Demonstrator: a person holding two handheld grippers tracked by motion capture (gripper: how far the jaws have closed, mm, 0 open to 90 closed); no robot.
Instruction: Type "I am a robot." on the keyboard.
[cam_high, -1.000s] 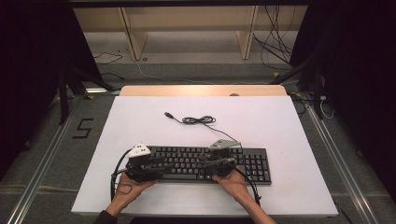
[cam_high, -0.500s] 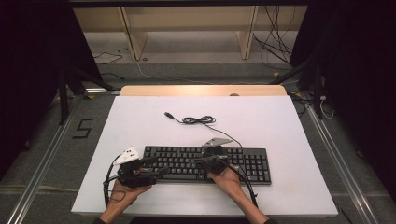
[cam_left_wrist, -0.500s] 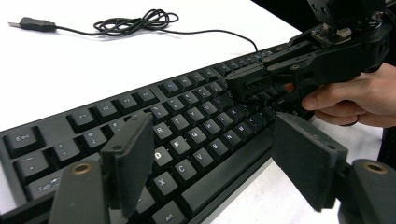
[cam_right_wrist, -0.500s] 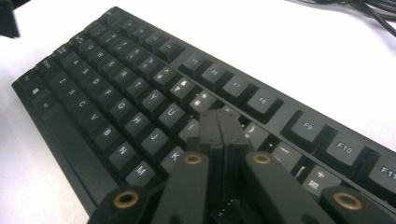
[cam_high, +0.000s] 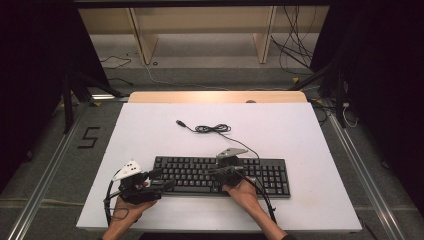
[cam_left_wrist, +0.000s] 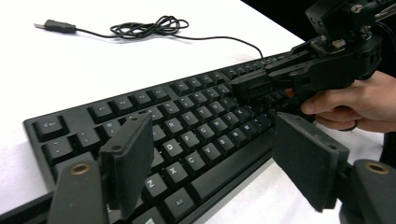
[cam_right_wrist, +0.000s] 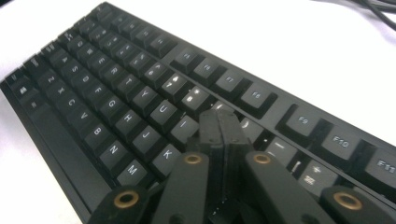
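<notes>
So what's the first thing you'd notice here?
A black keyboard lies near the front edge of the white table, its cable coiled loosely behind it. The right gripper, jaws shut together, points down at the keys near the keyboard's middle, while the left gripper hangs open over its left end.

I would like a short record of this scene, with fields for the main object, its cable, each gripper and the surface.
main object: black keyboard, lying flat near the front of the table
cable: thin black, loosely coiled behind the keyboard, USB plug lying free
left gripper: jaws open, at the keyboard's left end
right gripper: jaws shut together, tips low over the middle keys; contact cannot be told
surface: white table
</notes>
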